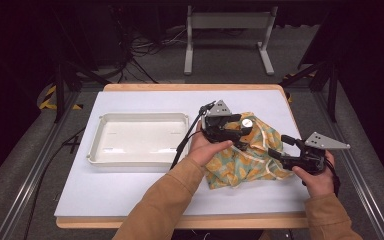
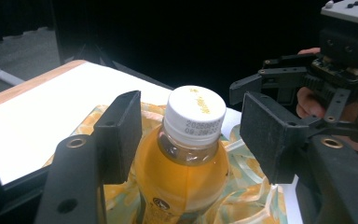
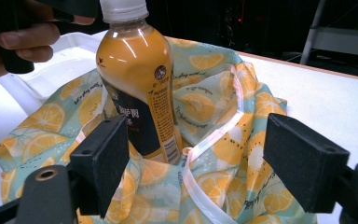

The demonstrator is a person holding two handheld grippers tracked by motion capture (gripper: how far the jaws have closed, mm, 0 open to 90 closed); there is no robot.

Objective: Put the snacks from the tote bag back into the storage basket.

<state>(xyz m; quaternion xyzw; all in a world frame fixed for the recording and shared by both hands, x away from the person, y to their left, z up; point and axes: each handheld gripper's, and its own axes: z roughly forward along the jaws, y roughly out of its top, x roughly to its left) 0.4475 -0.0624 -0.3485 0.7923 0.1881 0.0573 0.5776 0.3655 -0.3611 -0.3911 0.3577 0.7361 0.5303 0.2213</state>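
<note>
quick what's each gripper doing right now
left gripper: open, jaws either side of the orange drink bottle.
right gripper: open, over the orange-print cloth bag.

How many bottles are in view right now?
1. The bottle stands upright in the orange-print bag, between the left gripper jaws. More could be hidden under the fabric.
</note>
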